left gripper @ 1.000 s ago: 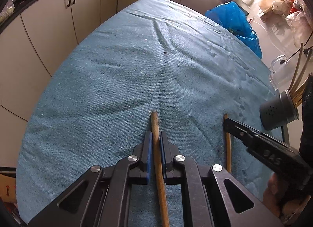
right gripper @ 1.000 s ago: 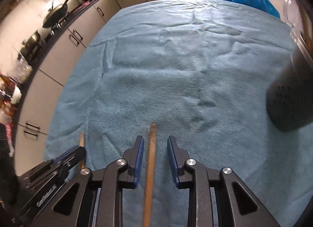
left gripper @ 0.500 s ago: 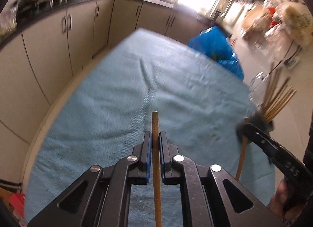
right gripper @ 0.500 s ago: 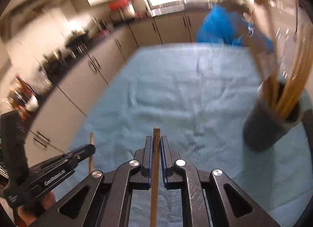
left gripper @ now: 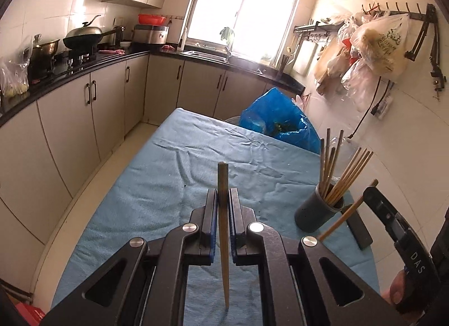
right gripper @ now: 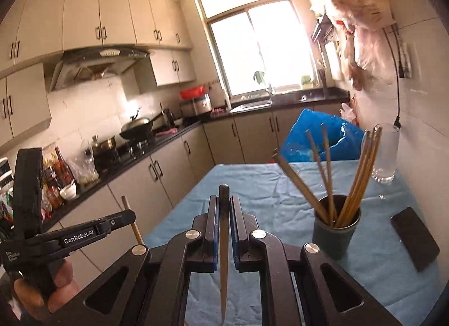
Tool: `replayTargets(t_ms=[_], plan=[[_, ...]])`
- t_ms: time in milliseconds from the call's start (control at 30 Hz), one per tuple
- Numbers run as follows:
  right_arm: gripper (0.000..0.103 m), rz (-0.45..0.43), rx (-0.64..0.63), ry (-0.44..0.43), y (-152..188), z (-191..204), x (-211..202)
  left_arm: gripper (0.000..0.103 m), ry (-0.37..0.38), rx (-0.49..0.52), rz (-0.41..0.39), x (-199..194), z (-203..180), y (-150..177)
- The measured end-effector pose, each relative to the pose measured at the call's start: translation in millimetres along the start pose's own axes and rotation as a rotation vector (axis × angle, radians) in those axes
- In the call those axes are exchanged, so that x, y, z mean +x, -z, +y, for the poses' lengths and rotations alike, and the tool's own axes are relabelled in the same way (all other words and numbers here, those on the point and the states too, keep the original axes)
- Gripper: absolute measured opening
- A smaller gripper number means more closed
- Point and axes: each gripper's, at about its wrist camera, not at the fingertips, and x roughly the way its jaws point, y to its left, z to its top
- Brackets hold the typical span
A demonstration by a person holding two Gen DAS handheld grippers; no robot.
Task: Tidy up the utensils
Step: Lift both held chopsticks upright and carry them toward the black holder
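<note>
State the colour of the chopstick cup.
Dark grey cylindrical chopstick cup; clearest in the right wrist view.

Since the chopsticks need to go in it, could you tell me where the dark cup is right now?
The dark cup stands on the blue cloth at the right of both views, beside the black phone.

Daylight is pouring in through the window (left gripper: 244, 9) at the far end of the kitchen, and in both views its panes are blowing out to white. Glare is washing over the sink counter (right gripper: 280, 101) below it and bleeding a warm haze onto the right wall. The hanging plastic bags (right gripper: 362, 11) are smearing softly in the right wrist view. Fisheye distortion is bending cabinets and walls, and dark vignetting is eating the corners. The near edge of the blue tablecloth (left gripper: 157, 199) is sitting dimmer, under soft shadow.
</note>
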Motion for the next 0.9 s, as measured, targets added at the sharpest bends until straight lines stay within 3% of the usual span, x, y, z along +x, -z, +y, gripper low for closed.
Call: replayTargets(t_ms=[533, 900], plan=[[0.008, -0.078, 0.083, 0.050, -14.7, -40.6, -36.8, 0.007, 0.010, 0.015, -0.009, -9.2, -14.2, -5.4], [0.008, -0.166, 0.162, 0.121, -34.5, -86.6, -77.6, 0.007, 0.079, 0.073, -0.018, -16.1, -57.3, -24.7]])
